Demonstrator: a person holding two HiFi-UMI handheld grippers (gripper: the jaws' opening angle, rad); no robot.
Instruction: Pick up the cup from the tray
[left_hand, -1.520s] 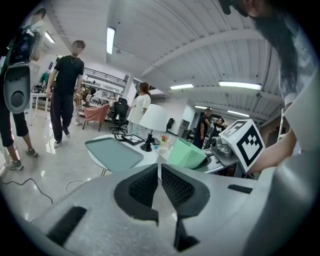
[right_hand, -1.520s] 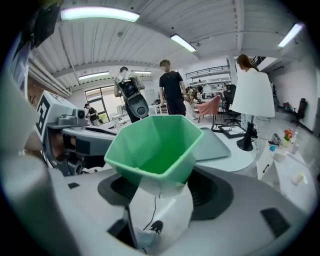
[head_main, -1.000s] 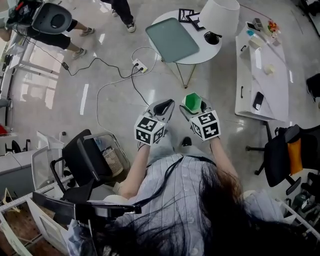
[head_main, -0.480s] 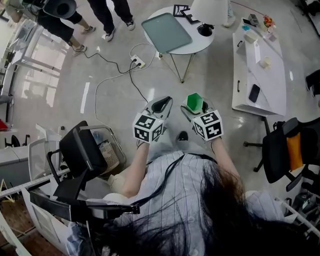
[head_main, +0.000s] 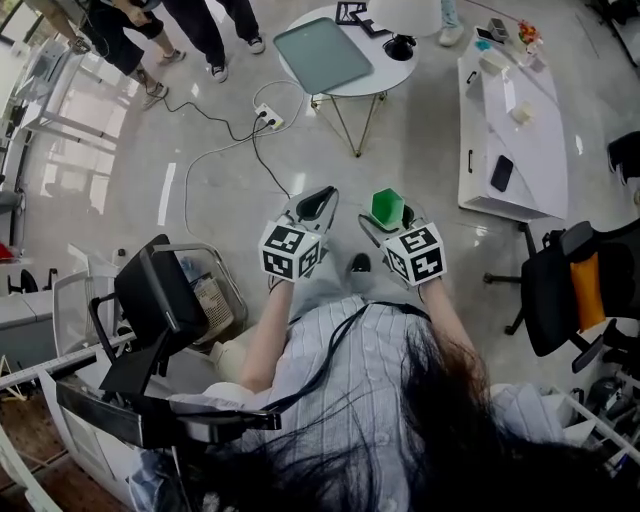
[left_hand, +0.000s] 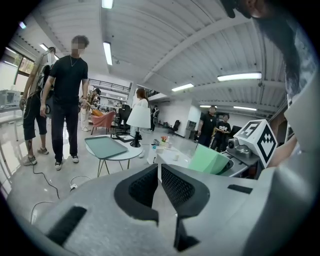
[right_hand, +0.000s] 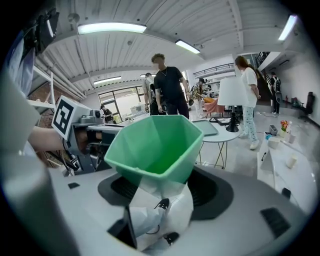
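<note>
Cup (right_hand: 155, 145) in green, with faceted walls and a pale lower part, sits clamped in the right gripper (right_hand: 162, 191): the jaws press on the pale base from both sides and the open mouth tilts toward the camera. In the head view the same cup (head_main: 386, 206) shows as a green patch at the tip of the right gripper (head_main: 385, 222), held up in front of the person's chest, above the glossy floor. The left gripper (head_main: 322, 200) is just beside it at about the same height. In the left gripper view the jaws of the left gripper (left_hand: 159, 172) are drawn together with only a thin slit between the ribbed pads and nothing gripped between them; the cup (left_hand: 207, 160) appears off to its right.

The tray (head_main: 322, 55), teal with rounded corners, lies bare on a round white table (head_main: 388, 76) on thin legs, well apart from both grippers across the floor. A lamp (left_hand: 138, 116) with a white shade stands on that table behind the tray. A power strip (head_main: 266, 119) with trailing cables lies on the floor near the table legs. To the right stands a long white desk (head_main: 530, 150) with a dark phone (head_main: 501, 173) on it. A black chair (head_main: 160, 310) is at the person's left, and several people stand beyond the table
</note>
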